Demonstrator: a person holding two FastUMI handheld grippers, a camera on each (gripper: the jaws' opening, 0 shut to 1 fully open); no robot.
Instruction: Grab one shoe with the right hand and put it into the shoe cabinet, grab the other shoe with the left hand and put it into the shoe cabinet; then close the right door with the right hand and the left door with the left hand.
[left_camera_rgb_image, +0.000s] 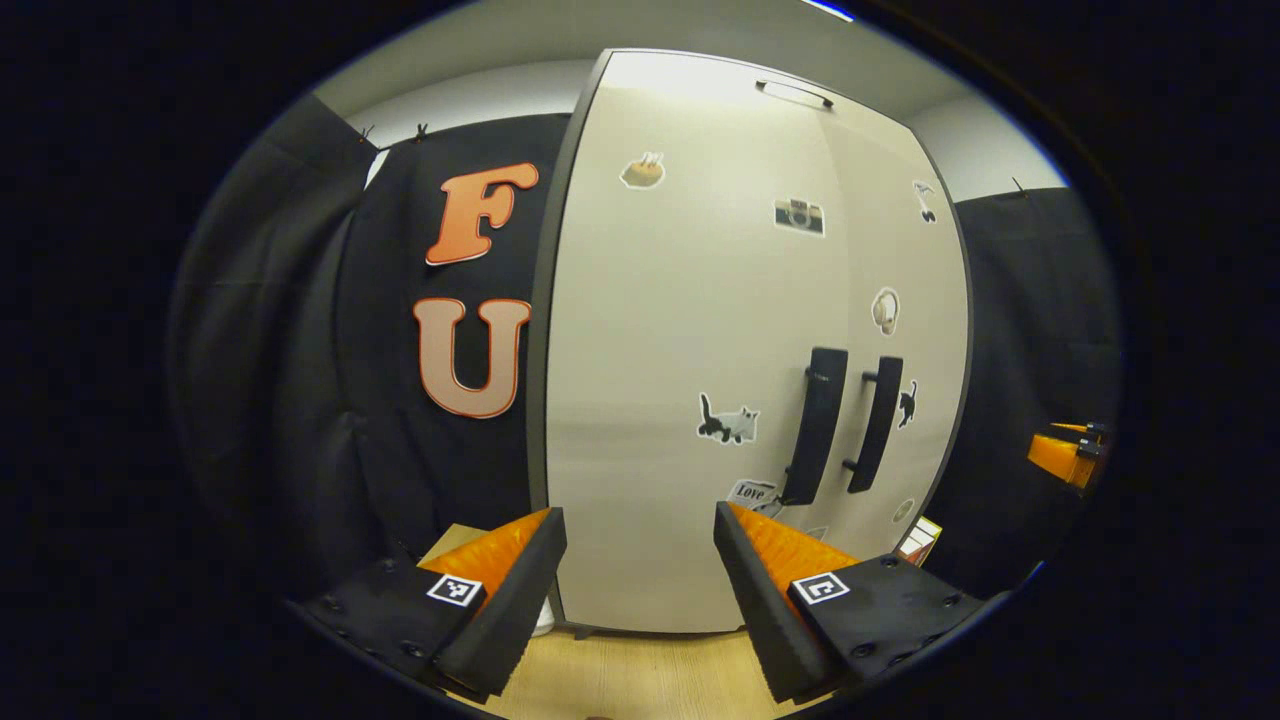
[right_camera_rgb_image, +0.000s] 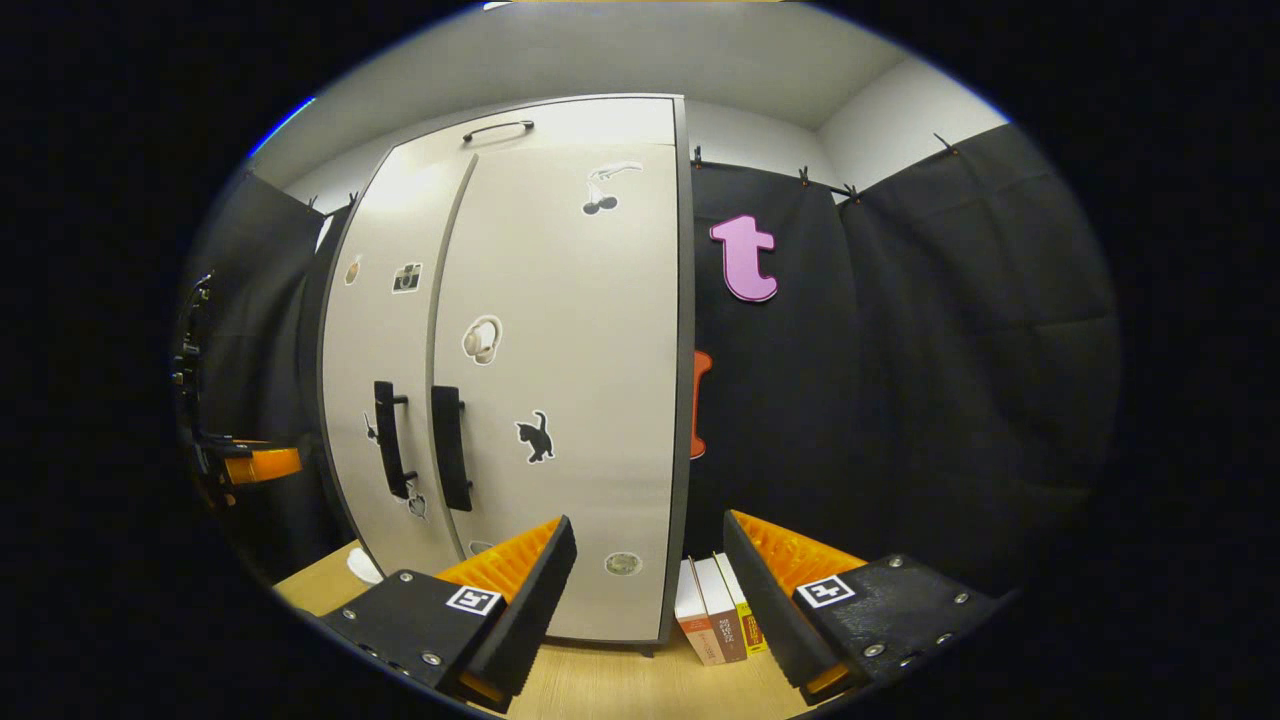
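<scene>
- The shoe cabinet (left_camera_rgb_image: 700, 350) is seen standing upright on the wooden bench (left_camera_rgb_image: 640, 680), with the left door (left_camera_rgb_image: 680, 400) and the right door (left_camera_rgb_image: 900, 300) both shut flush against each other.
- In the right gripper view the same shoe cabinet (right_camera_rgb_image: 540, 380) is seen from its other side, the right door (right_camera_rgb_image: 580, 400) being the nearer one and the left door (right_camera_rgb_image: 385, 330) the farther.
- Two dark vertical handles (left_camera_rgb_image: 845, 425) are mounted side by side along the seam between the doors.
- The doors are dotted with stickers: a cat sticker (left_camera_rgb_image: 728, 420), a camera sticker (left_camera_rgb_image: 799, 216), and a small sticker (left_camera_rgb_image: 752, 492) on which the word "Love" can be read.
- No shoe is visible; with the doors shut, the cabinet's inside is hidden.
- The left gripper (left_camera_rgb_image: 640, 570) is held in front of the left door, its fingers (left_camera_rgb_image: 520, 590) spread wide apart with nothing between them.
- The right gripper (right_camera_rgb_image: 648, 575) is held in front of the cabinet's lower right corner, its fingers (right_camera_rgb_image: 530, 600) likewise wide apart and empty.
- Square black-and-white marker tags (right_camera_rgb_image: 474, 600) are fixed on the bodies of the grippers.
- Three books (right_camera_rgb_image: 715, 620) stand upright on the bench just beside the cabinet's right edge; their spine writing is too small to be read.
- A strip of bare bench lies between the cabinet's foot and each gripper.
- The other gripper is seen at the far right edge of the left gripper view, well apart from the cabinet.
</scene>
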